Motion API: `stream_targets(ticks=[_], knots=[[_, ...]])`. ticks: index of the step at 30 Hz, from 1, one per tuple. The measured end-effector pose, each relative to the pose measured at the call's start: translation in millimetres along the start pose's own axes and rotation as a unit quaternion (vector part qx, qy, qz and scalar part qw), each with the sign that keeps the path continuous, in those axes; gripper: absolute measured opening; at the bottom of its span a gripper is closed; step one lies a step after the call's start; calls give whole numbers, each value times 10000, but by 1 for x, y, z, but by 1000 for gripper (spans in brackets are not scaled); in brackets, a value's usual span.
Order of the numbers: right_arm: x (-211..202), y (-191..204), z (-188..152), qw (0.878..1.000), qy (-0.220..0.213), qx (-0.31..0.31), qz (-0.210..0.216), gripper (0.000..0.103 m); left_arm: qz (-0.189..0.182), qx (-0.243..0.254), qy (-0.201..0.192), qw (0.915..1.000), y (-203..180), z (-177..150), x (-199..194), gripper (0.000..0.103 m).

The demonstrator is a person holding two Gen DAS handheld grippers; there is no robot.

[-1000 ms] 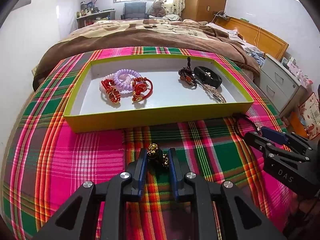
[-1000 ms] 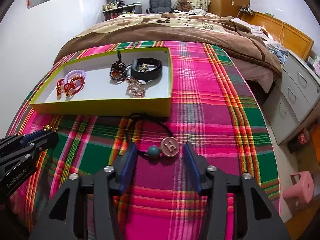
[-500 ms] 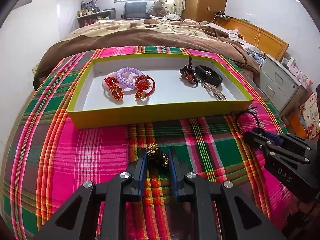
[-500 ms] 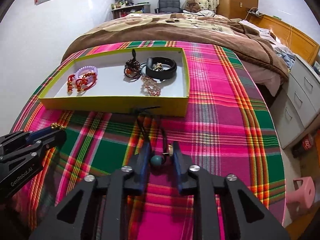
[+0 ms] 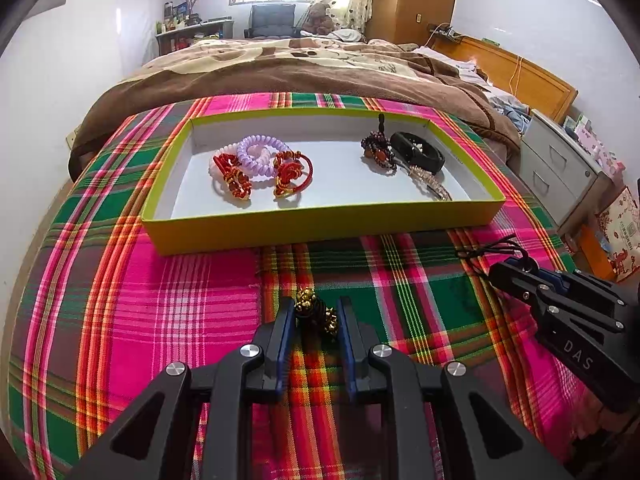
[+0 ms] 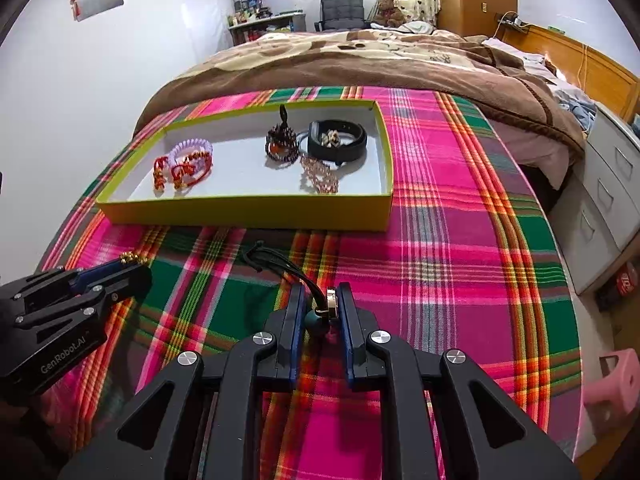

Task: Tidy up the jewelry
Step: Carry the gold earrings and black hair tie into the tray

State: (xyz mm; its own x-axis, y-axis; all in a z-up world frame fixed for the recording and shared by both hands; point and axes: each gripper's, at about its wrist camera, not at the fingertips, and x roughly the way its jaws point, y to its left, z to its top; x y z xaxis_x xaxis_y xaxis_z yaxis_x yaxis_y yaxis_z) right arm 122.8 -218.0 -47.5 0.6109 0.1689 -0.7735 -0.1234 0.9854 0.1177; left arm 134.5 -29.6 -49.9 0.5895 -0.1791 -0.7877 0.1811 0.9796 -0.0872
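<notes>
My left gripper (image 5: 316, 308) is shut on a black hair tie with gold beads (image 5: 314, 312), just above the plaid cloth in front of the yellow-green tray (image 5: 320, 224). My right gripper (image 6: 320, 300) is shut on a black hair tie's teal bead and gold disc (image 6: 320, 314); its cord (image 6: 280, 264) trails forward over the cloth. Inside the tray, a purple coil tie (image 5: 260, 152) and red-and-gold ties (image 5: 288, 172) lie at the left. A dark beaded bracelet (image 5: 378, 152), a black band (image 5: 418, 152) and a pinkish bead chain (image 5: 430, 182) lie at the right.
The tray sits on a pink and green plaid cloth (image 6: 440, 240) at the foot of a bed with a brown blanket (image 5: 300, 76). Grey drawers (image 6: 608, 200) and a pink stool (image 6: 612, 380) stand off the right edge.
My right gripper's jaws closed from wide apart onto the bead and disc of the hair tie, whose cord loop has drawn together. The left gripper kept its hold and stayed put.
</notes>
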Motion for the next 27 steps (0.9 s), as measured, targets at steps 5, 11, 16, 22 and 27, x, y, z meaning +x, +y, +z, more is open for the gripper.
stream_targets(ticks=[5,11,16,22,27], knots=[[-7,2,6,9999,-105,12,8,16,14,33,-99,9999,0,4,-6,21],[-11,7,14,9997,-221,22,-24,16,18,77,-250,9997,-1,12,-16,21],[-14,8,23,9995,-310,79,-24,16,-14,88,-332,9994,2,23,-21,21],[-11,9,40,9993,-364,96,-49,16,-5,48,-436,9990,10,43,-22,21],[-5,10,57,9992,-396,81,-74,16,48,26,-523,9986,17,57,-20,21]])
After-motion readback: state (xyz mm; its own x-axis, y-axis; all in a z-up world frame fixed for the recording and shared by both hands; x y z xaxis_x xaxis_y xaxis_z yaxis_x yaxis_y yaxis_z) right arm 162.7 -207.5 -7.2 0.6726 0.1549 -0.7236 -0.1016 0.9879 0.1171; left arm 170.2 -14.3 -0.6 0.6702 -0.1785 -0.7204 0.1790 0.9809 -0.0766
